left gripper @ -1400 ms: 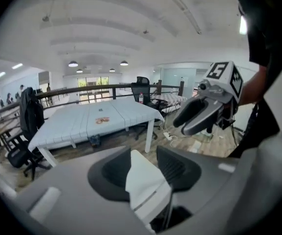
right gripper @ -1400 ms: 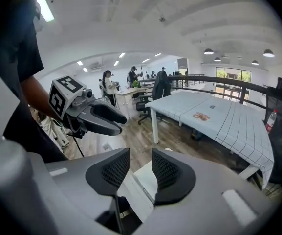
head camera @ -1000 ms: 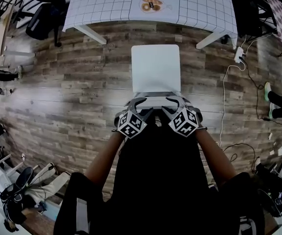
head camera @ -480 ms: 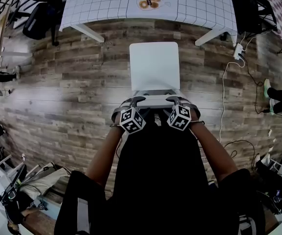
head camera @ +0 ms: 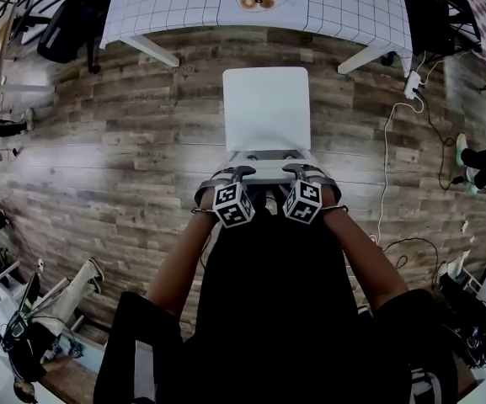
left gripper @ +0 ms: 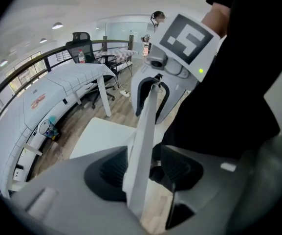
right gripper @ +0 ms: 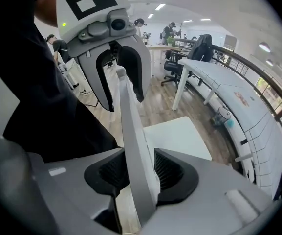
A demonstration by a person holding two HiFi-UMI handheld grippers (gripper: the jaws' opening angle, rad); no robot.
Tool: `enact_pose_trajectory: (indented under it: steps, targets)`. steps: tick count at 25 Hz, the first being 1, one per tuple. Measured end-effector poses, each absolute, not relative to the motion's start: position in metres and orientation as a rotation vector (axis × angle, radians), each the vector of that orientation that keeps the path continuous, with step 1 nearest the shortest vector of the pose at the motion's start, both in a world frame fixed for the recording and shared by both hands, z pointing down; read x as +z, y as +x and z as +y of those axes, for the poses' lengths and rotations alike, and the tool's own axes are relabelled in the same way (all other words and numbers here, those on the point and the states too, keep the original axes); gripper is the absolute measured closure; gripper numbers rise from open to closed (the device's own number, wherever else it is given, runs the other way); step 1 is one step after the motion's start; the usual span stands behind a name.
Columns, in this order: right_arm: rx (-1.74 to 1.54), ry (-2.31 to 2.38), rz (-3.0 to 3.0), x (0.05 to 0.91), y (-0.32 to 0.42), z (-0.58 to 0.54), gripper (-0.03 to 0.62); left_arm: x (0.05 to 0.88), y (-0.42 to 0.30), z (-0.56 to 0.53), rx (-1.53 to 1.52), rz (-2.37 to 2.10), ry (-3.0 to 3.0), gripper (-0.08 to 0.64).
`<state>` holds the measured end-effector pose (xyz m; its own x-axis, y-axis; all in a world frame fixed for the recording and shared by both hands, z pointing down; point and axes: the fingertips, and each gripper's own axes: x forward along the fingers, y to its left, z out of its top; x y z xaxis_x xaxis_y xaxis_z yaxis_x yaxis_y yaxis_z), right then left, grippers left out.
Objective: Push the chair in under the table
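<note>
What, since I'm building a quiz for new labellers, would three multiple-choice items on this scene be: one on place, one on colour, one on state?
1. In the head view, the power strip lies on the floor:
A) left of the chair
B) right of the chair
C) under the chair

2. The chair is:
A) black
B) red
C) white

3. The chair stands:
A) tucked under the table
B) upright, clear of the table
C) tipped over

Answers:
1 B, it sits beyond the chair's right side.
2 C, seat and back are both white.
3 B, bare floor shows between seat and table.
</note>
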<state>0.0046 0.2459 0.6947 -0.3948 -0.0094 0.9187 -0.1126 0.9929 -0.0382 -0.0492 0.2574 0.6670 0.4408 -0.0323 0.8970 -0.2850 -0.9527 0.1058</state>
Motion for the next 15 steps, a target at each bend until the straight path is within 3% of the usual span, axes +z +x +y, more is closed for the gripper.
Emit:
enact_pose_trajectory:
  steps: [15]
  targets:
    - [-0.044,-0.049,-1.752,0.727,0.013,0.256,0.434,0.719,-0.052,0.269,1.871,-0.116,2.343,0.372]
